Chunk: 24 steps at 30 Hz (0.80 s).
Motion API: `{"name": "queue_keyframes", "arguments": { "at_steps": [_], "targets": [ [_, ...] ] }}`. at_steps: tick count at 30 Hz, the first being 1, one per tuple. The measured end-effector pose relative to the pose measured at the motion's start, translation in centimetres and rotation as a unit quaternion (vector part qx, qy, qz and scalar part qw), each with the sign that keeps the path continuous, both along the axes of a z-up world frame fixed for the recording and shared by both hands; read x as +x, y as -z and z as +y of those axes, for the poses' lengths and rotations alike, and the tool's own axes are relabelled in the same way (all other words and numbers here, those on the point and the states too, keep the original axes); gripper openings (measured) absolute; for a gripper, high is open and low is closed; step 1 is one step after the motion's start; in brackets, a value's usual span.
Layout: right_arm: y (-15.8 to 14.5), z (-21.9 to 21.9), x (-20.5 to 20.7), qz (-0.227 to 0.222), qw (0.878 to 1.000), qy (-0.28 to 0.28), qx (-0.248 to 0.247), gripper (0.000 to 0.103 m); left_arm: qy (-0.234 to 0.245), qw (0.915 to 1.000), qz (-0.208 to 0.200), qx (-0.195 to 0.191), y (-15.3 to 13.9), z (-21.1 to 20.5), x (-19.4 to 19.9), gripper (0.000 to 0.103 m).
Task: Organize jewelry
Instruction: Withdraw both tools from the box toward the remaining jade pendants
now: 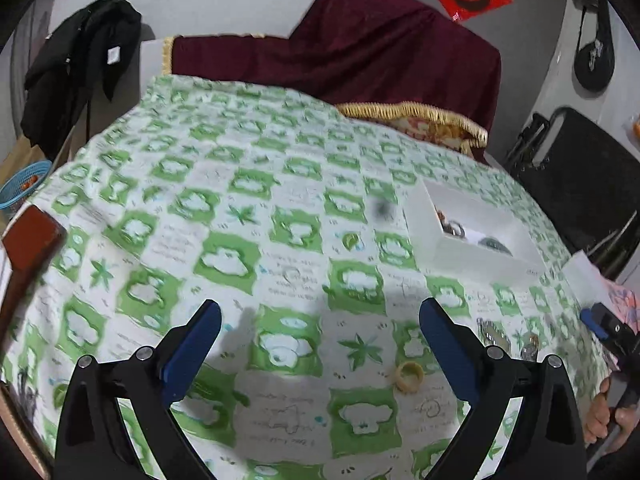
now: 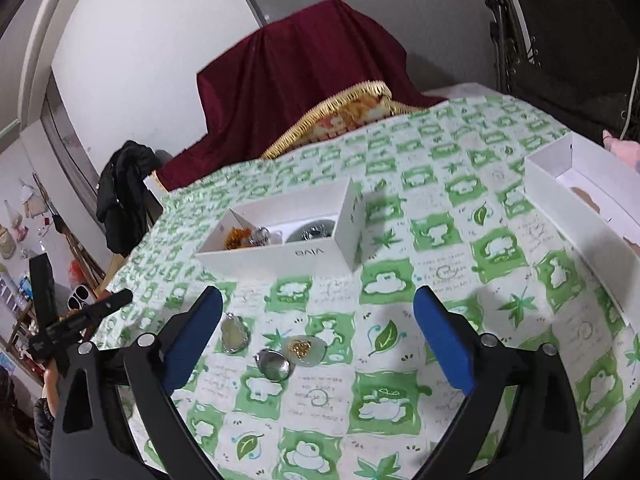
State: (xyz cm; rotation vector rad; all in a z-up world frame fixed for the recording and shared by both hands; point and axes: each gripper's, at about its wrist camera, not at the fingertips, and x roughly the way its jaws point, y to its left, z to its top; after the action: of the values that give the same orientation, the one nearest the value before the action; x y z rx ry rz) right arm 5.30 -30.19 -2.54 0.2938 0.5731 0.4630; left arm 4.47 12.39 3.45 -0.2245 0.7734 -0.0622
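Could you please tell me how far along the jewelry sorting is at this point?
Partly done. Several pieces already lie in the white box. Nothing is in hand: the left gripper and right gripper are both open and empty. Left on the green tablecloth: three pendants between the right gripper's fingers and a pale ring near the left. The second white box looks nearly empty.
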Motion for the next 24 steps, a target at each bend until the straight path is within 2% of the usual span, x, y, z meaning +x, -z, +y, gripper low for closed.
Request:
{"name": "queue_keyframes", "arguments": {
  "at_steps": [5, 7, 9, 10, 11, 12, 18, 24],
  "targets": [
    [0.5, 0.6, 0.1, 0.008, 1.0, -0.004, -0.014, 0.094, 0.021, 0.9983, 0.003, 0.054, 0.4, -2.4, -0.2, 0.1],
    [0.7, 1.2, 0.0, 0.008, 1.0, -0.023, -0.02, 0.089, 0.028, 0.9967, 0.009, 0.076, 0.9, -3.3, -0.2, 0.1],
    [0.8, 2.1, 0.0, 0.012, 0.998, -0.05, -0.03, 0.063, 0.035, 0.9948, 0.014, 0.095, 1.3, -4.0, -0.2, 0.1],
    [0.9, 2.6, 0.0, 0.014, 0.997, -0.061, -0.04, 0.056, 0.038, 0.9932, 0.016, 0.109, 1.4, -4.5, -0.2, 0.1],
    [1.1, 3.1, 0.0, 0.016, 0.996, -0.071, -0.051, 0.042, 0.039, 0.9922, 0.016, 0.117, 1.5, -4.8, -0.2, 0.1],
    [1.2, 3.6, 0.1, 0.019, 0.995, -0.079, -0.059, 0.034, 0.041, 0.9912, 0.016, 0.125, 1.6, -5.0, -0.2, 0.1],
    [1.6, 4.4, -0.4, 0.027, 0.992, -0.103, -0.073, 0.032, 0.046, 0.9888, 0.018, 0.141, 1.8, -5.4, -0.2, 0.1],
    [2.5, 7.4, -1.4, 0.026, 0.978, -0.148, -0.142, 0.032, 0.044, 0.9892, 0.027, 0.137, 2.1, -5.3, 0.0, 0.1]
  ]
}}
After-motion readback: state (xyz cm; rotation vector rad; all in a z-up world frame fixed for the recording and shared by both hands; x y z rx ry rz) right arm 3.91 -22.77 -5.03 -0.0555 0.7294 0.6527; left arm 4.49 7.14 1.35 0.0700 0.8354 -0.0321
